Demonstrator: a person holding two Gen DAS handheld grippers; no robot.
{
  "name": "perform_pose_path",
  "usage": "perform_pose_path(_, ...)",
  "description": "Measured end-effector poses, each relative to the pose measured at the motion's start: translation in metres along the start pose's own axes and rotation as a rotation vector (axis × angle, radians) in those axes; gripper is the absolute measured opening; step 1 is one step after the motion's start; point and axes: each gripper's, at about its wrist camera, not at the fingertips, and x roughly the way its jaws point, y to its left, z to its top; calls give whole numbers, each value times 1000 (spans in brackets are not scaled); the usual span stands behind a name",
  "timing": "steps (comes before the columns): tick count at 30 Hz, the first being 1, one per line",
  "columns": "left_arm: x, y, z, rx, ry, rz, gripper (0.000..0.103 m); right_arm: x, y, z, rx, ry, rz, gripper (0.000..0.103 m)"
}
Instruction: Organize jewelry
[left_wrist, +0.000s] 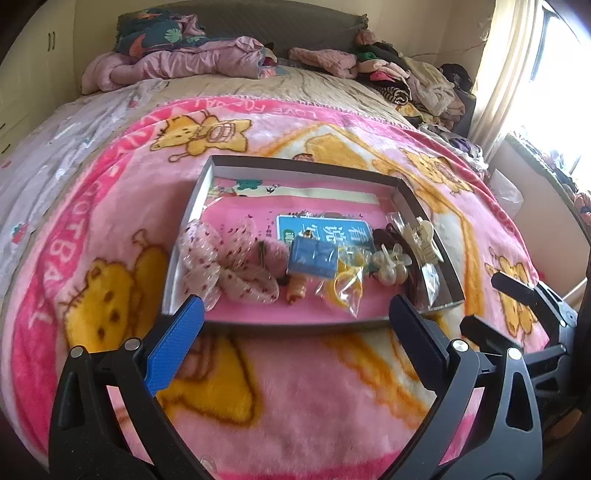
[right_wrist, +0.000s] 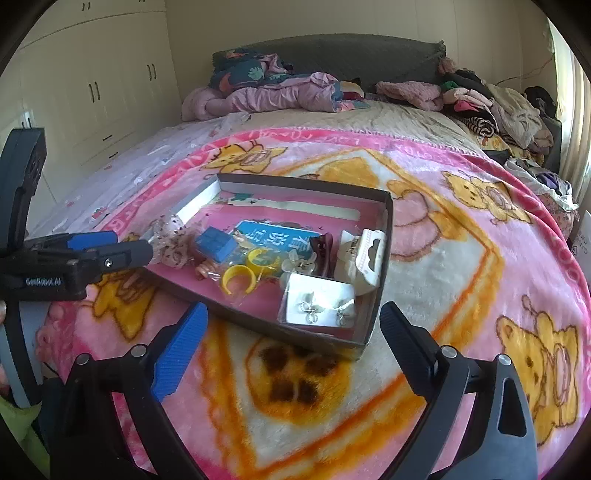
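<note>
A shallow grey box (left_wrist: 295, 168) with a pink floor lies on the pink cartoon blanket. In it are a dotted fabric bow (left_wrist: 221, 266), a small blue case (left_wrist: 312, 256), yellow rings in a clear bag (left_wrist: 343, 284), a pearl flower clip (left_wrist: 391, 264) and a beige claw clip (left_wrist: 424, 236). The right wrist view shows the same box (right_wrist: 295, 188) with an earring card (right_wrist: 317, 302) at its near right corner. My left gripper (left_wrist: 297, 302) hovers open before the box's near wall, holding nothing. My right gripper (right_wrist: 295, 310) is open and holding nothing too, by the near right corner.
Crumpled pink bedding (left_wrist: 177, 62) and piled clothes (left_wrist: 417, 81) fill the head of the bed. Cream wardrobes (right_wrist: 92, 92) stand on the left. A bright curtained window (left_wrist: 517, 74) is on the right. Open blanket (right_wrist: 461, 258) lies right of the box.
</note>
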Motion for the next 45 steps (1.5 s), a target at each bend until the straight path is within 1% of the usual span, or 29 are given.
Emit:
perform_pose_path(10, -25, 7, -27, -13, -16, 20, 92, -19, 11, -7, -6, -39, 14, 93)
perform_pose_path(20, -43, 9, -56, -1, -27, 50, 92, -30, 19, -20, -7, -49, 25, 93)
perform_pose_path(25, -51, 9, -70, -1, -36, 49, 92, -35, 22, -28, -6, -52, 25, 93)
perform_pose_path(28, -52, 9, -78, -2, -44, 59, 92, -39, 23, -36, -6, -54, 21, 93)
perform_pose_path(36, -48, 13, -96, -21, -29, 63, 92, -40, 28, -56, -5, -40, 22, 93)
perform_pose_path(41, -49, 11, -105, -18, -29, 59, 92, -44, 29, -68, 13, -52, 23, 93)
perform_pose_path(45, -52, 8, -109, -11, -41, 51, 92, -50, 29, -76, 28, -81, 22, 93)
